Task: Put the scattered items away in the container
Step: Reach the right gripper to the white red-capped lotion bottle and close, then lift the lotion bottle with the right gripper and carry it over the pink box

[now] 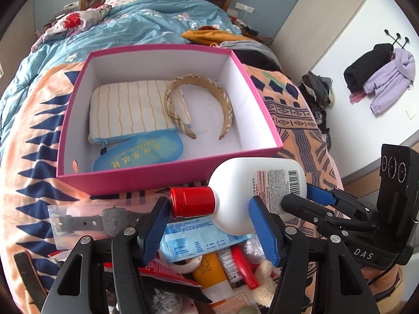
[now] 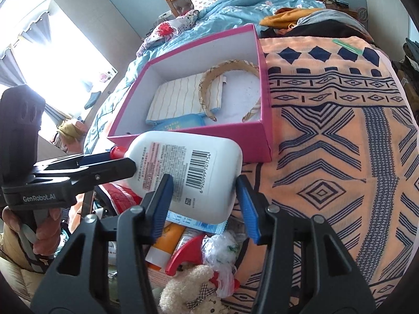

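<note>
daylit room, bright and even. in the right wrist view the window (image 2: 52, 52) at upper left is blown out white, washing the wall beside it. soft shadows inside the pink box (image 1: 78, 120). both views sharp at centre, strong fisheye bending toward the edges, black vignette in the corners, slight softness at the rim

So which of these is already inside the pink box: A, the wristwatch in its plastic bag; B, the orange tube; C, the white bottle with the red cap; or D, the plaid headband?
D: the plaid headband lies on the floor of the pink box, beside the striped pouch, while the other three are outside it.
</note>
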`<state>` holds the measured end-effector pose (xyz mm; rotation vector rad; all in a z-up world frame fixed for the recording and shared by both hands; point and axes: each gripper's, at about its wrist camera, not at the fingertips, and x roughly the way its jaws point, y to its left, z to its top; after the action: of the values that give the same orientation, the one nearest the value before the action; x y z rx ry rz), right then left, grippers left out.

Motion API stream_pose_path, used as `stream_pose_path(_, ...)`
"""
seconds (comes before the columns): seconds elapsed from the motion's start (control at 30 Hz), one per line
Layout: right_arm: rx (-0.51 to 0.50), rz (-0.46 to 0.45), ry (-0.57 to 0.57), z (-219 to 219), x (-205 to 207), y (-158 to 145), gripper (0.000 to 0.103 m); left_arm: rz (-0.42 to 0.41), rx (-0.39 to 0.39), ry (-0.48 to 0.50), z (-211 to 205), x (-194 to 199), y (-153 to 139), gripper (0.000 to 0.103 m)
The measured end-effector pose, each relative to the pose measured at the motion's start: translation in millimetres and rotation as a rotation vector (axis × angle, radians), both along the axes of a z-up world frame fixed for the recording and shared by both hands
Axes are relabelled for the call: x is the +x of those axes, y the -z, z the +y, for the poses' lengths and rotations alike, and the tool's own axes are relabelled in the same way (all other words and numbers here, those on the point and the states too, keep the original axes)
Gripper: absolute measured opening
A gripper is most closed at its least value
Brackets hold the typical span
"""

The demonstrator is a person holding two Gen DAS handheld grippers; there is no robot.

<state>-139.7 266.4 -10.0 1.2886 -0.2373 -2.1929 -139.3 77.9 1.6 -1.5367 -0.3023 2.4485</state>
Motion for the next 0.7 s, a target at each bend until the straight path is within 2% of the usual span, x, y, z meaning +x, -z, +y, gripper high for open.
stream_pose_path(0.7, 0.001, 0.084, -0.037, -13.6, -36.9, -27.9, 0.053, 0.089, -0.047, -0.018, -5.2, -29.3, -28.6, 0.064)
